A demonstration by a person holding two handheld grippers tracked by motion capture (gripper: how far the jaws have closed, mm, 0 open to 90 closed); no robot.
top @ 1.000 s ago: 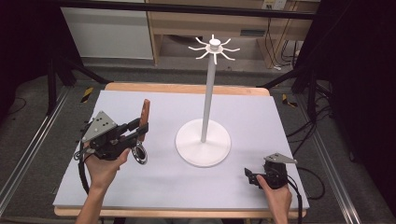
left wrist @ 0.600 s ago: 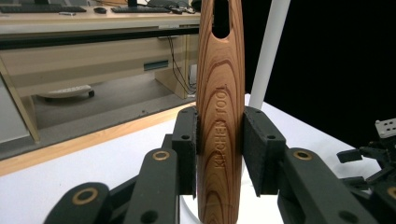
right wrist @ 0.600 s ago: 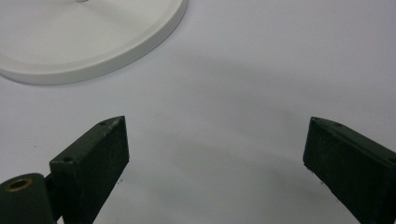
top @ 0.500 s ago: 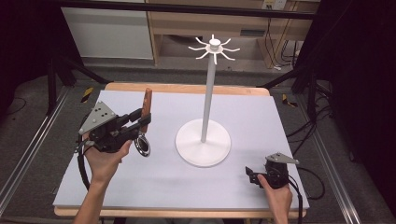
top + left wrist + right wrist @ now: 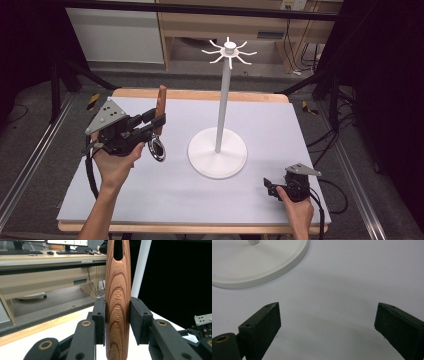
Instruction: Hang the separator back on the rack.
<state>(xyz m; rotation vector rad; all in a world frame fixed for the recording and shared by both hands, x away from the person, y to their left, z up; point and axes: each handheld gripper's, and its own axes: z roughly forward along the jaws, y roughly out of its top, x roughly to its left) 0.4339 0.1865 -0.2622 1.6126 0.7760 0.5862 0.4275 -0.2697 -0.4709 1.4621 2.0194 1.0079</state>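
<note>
White stand [image 5: 217,152] with hook crown sits mid-desk [image 5: 280,120]. Keyboards [image 5: 72,252] and mouse [image 5: 50,252] on background bench [image 5: 47,261]. Cables [image 5: 292,42] behind.

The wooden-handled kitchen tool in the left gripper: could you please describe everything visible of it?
The kitchen tool has a reddish-brown, strongly grained wooden handle engraved KITCHEN TOOL, with a slotted hanging hole near its top. A shiny metal ring-shaped end hangs below. It stands roughly upright above the table's left side, clamped between the pads of the left gripper.

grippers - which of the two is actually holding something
The left gripper: its jaws clamp the wooden tool handle. The right gripper is open over the bare table.
</note>
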